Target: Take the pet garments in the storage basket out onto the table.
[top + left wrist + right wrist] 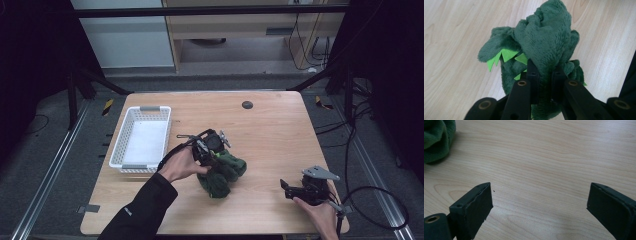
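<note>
A dark green plush toy with light green felt spikes lies on the wooden table near its middle. My left gripper comes at it from the left. In the left gripper view, my left gripper has its jaws pinched on a fold of the plush toy, which bulges above them. Near the table's front right, my right gripper points left and stands open. In the right gripper view, my right gripper has bare wood between its jaws, and an edge of the plush toy shows at the top left.
A white plastic basket stands at the table's left side. A small black round cap sits in the tabletop near the far edge. Cables trail over the floor at the right.
</note>
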The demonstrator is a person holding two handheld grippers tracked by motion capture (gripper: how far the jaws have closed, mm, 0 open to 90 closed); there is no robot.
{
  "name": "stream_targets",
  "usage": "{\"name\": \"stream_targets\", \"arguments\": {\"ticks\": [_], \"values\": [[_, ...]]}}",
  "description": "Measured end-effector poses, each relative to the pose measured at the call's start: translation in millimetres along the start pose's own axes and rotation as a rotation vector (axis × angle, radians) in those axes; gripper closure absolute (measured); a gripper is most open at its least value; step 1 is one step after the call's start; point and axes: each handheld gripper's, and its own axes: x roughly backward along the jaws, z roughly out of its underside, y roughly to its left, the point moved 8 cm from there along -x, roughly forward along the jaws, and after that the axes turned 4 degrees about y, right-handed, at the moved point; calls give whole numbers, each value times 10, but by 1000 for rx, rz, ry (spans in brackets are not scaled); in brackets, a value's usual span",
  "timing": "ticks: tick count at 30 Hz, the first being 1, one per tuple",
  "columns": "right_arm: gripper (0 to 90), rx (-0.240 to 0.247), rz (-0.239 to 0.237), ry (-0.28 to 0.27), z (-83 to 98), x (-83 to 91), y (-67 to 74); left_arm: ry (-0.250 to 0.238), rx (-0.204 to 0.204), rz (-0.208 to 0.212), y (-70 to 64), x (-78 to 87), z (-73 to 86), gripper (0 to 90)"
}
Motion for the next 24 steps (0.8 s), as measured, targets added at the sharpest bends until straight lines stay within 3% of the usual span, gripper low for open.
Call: {"name": "stream_targets", "arguments": {"ticks": [6,7,11,13,16,17,24], "values": [[64,0,-1,0,1,0,-1,1,-2,10,-17,-66,12,707],[64,-9,-3,3,3,4,5,-4,1,10,-19,-79,13,644],[64,-10,-4,4,4,3,5,-12,3,13,-33,-102,23,575],[64,1,-1,3,7,-5,-2,-24,16,4,-35,-99,24,459],[64,3,0,3,7,-6,-5,-33,10,-3,-47,-80,26,372],[64,0,2,3,7,-5,-7,-56,1,-10,-54,-50,17,350],[63,-3,3,2,6,-2,-9,-105,-2,-27,-75,75,22,276]]}}
